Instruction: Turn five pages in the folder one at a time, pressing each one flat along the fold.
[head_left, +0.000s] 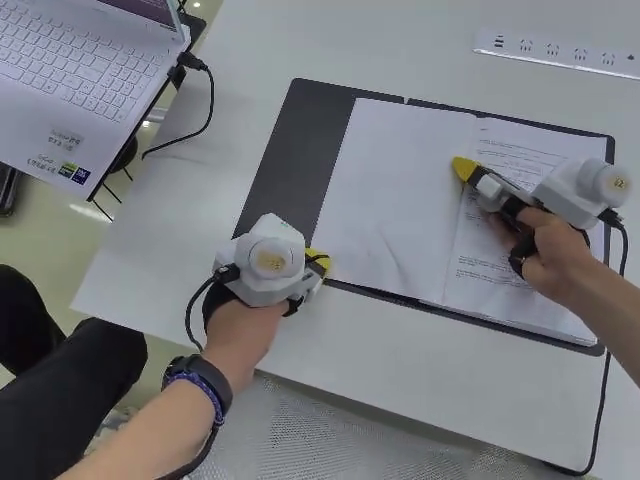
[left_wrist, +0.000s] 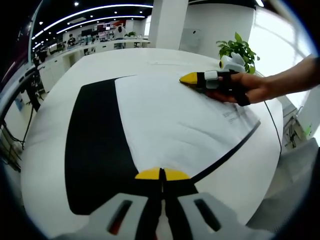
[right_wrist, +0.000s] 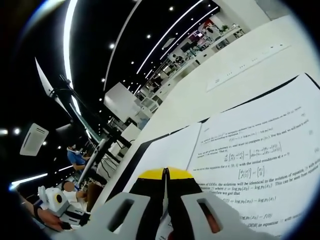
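Under the closed tips of the right gripper (head_left: 463, 169) lies the fold of the folder (head_left: 300, 150); the left gripper (head_left: 316, 263), jaws together too, sits at its near edge.

One black open folder (head_left: 290, 150) on one white table (head_left: 400, 40), that's the lot there. Two paper faces showing in it: one blank white sheet (head_left: 390, 200), one printed page (head_left: 530, 150). Two grey handheld grippers with yellow tips, count them: left gripper (head_left: 318, 262), right gripper (head_left: 462, 170). Two hands on them, left hand (head_left: 245, 325) and right hand (head_left: 545, 255). One white laptop (head_left: 80, 70) top left. One white power strip (head_left: 555, 50) at the far edge. One dark wristband (head_left: 200, 380). And in the left gripper view, one green leafy potted plant (left_wrist: 239, 50).
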